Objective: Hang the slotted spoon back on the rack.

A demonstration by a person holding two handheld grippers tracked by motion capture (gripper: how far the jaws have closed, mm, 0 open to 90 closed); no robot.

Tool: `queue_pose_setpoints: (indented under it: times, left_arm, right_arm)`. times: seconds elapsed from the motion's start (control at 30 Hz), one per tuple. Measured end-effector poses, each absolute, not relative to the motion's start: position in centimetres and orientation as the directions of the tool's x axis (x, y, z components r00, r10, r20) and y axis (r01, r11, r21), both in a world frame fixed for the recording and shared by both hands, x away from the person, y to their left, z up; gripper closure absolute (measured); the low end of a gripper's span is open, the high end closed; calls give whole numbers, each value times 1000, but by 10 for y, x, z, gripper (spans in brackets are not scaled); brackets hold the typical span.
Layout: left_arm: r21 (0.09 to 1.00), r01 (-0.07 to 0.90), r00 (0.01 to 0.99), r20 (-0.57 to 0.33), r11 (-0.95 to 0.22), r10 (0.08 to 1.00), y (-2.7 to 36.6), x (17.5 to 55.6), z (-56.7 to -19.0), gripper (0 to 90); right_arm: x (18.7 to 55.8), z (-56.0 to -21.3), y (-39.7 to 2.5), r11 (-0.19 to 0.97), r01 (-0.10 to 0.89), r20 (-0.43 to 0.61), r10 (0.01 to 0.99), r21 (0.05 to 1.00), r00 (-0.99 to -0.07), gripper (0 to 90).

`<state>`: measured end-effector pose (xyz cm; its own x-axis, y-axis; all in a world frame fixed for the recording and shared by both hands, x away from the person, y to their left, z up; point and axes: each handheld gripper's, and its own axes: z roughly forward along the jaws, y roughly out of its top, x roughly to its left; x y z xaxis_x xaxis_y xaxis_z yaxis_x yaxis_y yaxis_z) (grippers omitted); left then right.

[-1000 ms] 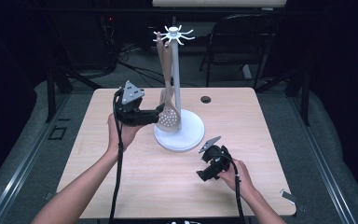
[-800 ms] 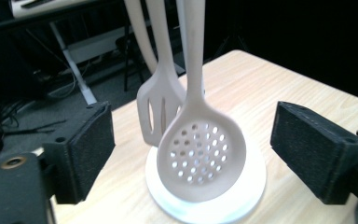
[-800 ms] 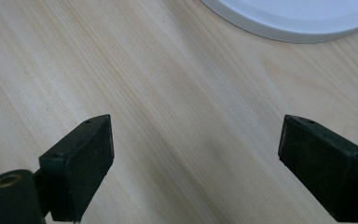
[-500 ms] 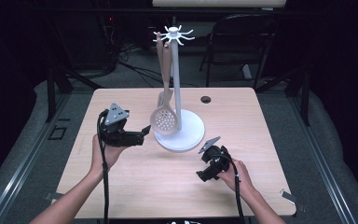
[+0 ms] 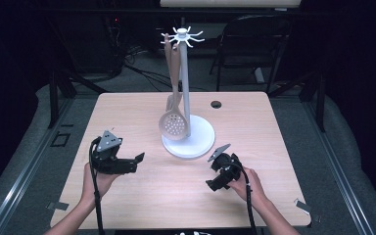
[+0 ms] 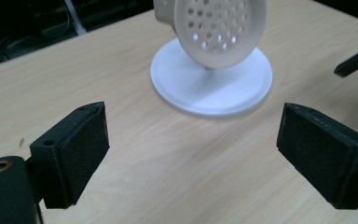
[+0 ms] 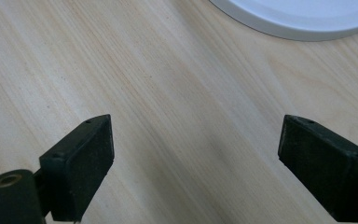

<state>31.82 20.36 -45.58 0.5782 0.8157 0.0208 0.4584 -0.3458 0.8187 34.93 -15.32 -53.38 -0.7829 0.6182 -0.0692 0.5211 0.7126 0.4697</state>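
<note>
Hung already on the rack point(image 5: 184, 88), at the middle of the tabletop point(image 5: 127, 112) and nearer its far edge: the skimmer point(image 5: 173, 125) and a second wooden utensil point(image 5: 168, 73) beside it, both from the hooks at the top. Seen with its holed bowl low, just above the white round base point(image 5: 196, 142), maybe touching the pole; not possible to tell. Same bowl point(image 6: 219, 28) seen close in the left gripper view, over the base point(image 6: 205, 88).

Left gripper point(image 5: 136, 160) held near the left edge, towards the near side, well apart from the rack, jaws spread wide with nothing between them. Black pads point(image 6: 81, 154) apart in its own view, only bare wood in the gap. Right gripper point(image 5: 216, 182) held near the near edge, right of centre, just beside the base, also gaping and empty; rim of the base point(image 7: 298, 23) visible at the top of its own view.

Judged as nearly finished: hanging seemingly done, no loose utensil found on the tabletop. Left, probably, only to draw both tools back.
</note>
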Motion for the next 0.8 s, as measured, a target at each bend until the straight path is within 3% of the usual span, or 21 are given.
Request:
queue_pose_setpoints:
  times: [0.8]
  left_arm:
    - [722, 573, 573, -15, -387, 820, 218, 304, -511, 77]
  right_arm:
    - [348, -534, -152, 733, 503, -88, 600, 459, -795, 99]
